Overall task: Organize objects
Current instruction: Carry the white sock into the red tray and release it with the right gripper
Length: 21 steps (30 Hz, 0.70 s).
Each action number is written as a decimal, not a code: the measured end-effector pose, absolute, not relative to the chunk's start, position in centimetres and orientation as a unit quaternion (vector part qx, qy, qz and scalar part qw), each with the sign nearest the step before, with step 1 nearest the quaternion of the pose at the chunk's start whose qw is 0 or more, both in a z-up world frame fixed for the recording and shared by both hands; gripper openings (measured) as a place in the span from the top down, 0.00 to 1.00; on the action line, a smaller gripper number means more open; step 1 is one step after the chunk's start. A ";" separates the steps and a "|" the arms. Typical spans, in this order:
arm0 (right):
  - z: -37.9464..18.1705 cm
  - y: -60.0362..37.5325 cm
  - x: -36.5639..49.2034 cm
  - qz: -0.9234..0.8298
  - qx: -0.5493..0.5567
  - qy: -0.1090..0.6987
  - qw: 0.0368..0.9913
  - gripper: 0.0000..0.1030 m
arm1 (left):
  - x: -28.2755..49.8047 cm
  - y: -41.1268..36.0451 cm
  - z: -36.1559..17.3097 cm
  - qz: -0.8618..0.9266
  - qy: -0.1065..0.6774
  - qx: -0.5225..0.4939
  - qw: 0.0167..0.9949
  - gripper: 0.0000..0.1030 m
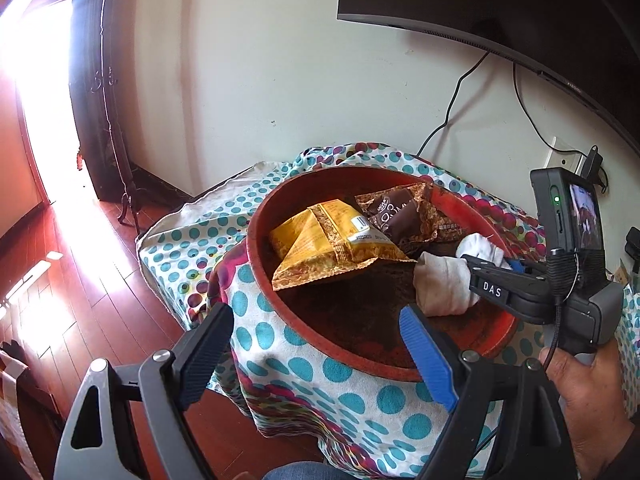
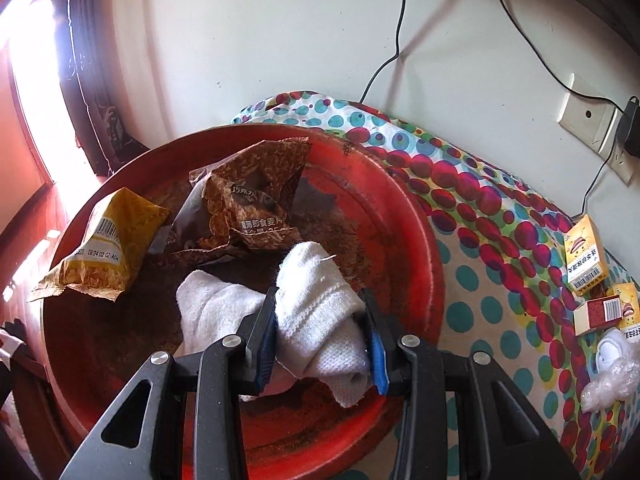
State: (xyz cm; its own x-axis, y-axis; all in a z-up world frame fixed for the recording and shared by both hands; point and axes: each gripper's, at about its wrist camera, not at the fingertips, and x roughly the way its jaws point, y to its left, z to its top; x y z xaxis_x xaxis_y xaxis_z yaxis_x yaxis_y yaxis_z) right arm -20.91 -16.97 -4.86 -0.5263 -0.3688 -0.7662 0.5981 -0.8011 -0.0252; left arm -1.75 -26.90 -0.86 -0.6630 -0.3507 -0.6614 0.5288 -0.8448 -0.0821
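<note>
Gripping a white sock (image 2: pixel 320 312), the right tongs (image 2: pixel 322 336) hold it over the near right part of a red basin (image 2: pixel 404 216), its two ends hanging down to the basin floor. The left tongs (image 1: pixel 316 344) stand open and empty by the basin's near rim. Further in lie a brown packet (image 2: pixel 248 200) and, left of it, a yellow packet (image 2: pixel 108 248). The basin sits on a counter under a dotted cloth (image 2: pixel 480 272); at its right edge are small boxes (image 2: pixel 588 256) and clear plastic (image 2: pixel 612 376).
</note>
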 end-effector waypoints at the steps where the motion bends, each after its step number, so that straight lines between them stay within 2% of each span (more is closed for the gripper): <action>1: -5.0 -17.2 -20.9 -0.860 0.402 0.142 0.281 0.64 | -1.8 -26.9 -0.9 -0.901 0.135 0.331 0.244 0.15; 10: -5.2 -20.0 -18.2 -0.823 0.420 0.144 0.354 0.64 | -1.8 -27.5 -1.4 -0.898 0.142 0.333 0.250 0.15; 16: -5.8 -19.2 -20.0 -0.844 0.426 0.152 0.288 0.64 | -2.0 -27.4 -1.9 -0.896 0.143 0.340 0.249 0.15; 21: -6.3 -17.9 -21.4 -0.845 0.434 0.142 0.278 0.64 | -2.1 -27.0 -1.7 -0.898 0.136 0.338 0.247 0.15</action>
